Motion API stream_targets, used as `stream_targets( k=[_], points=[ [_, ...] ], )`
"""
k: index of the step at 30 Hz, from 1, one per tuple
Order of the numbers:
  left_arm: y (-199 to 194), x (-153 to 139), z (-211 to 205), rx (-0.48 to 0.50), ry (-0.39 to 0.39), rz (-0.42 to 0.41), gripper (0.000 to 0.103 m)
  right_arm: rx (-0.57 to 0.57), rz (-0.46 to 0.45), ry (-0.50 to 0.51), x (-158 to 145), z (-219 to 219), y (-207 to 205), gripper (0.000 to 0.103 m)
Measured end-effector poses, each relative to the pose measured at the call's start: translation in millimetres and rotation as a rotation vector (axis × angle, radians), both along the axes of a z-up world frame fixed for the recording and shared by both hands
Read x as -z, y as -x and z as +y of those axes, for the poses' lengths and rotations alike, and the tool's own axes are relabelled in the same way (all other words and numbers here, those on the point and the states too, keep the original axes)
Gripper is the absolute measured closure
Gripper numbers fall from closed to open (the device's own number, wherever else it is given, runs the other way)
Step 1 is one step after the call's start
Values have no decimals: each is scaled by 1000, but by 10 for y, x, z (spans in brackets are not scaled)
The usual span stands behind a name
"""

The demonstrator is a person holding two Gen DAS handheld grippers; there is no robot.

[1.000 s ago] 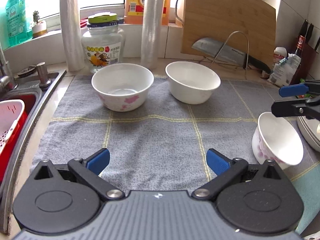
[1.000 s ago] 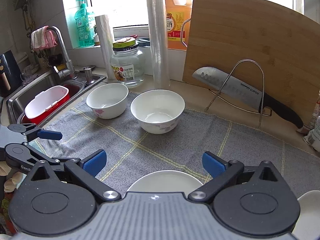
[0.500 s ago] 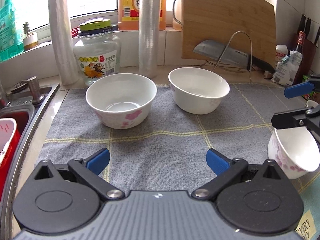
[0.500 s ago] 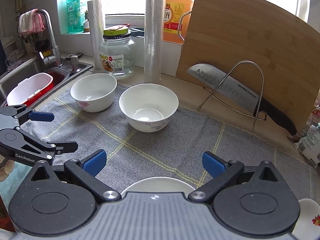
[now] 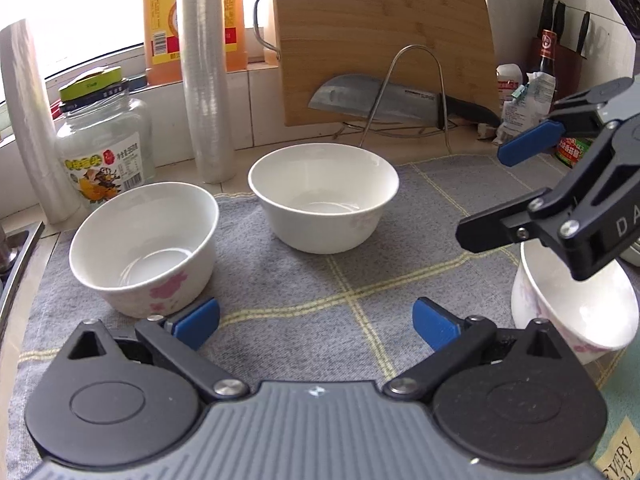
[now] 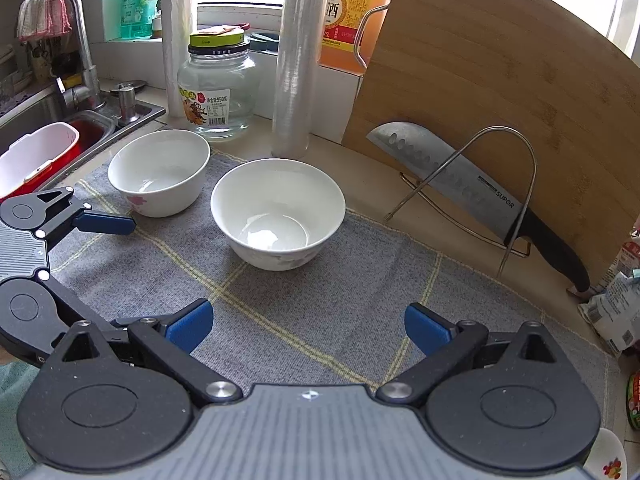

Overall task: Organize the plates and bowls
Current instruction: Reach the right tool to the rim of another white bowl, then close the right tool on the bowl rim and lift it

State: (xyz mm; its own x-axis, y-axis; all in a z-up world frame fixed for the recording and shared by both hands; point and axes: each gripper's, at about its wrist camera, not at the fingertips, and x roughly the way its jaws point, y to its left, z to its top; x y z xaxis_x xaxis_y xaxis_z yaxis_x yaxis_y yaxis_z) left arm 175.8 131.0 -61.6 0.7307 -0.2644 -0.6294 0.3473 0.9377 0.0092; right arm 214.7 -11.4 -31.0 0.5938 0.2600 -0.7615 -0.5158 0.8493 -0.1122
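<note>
Both your grippers have their jaws apart and empty: the pink-flowered bowl (image 5: 144, 248) sits on the worktop mat just ahead-left of your left gripper (image 5: 316, 320), the plain bowl (image 6: 278, 224) dead ahead of your right gripper (image 6: 308, 324).

**Our two handheld grippers: black, grey and blue**

We carry a matching pair. Our left gripper (image 5: 316, 322) has a ribbed grey central housing with a small white mark at its top edge, flanked by two matte black round discs, each with a recessed circle. Black link arms run from silver pivot screws to blue pads (image 5: 197, 321), and each outer bracket has a triangular cut-out. Our right gripper (image 6: 308, 328) is built the same way: grey ribs, black discs, silver screws, blue pads (image 6: 189, 327). Seen from the left wrist camera, its black body bears white lettering that is only partly readable.
</note>
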Motion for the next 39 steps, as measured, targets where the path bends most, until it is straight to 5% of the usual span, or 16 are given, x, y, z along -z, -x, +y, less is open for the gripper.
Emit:
stream_targets(
  k=[39],
  points=[
    [-500,83,-433,-61,-43,-123,8,-126,136,-120,137,253,-1095,4]
  ],
)
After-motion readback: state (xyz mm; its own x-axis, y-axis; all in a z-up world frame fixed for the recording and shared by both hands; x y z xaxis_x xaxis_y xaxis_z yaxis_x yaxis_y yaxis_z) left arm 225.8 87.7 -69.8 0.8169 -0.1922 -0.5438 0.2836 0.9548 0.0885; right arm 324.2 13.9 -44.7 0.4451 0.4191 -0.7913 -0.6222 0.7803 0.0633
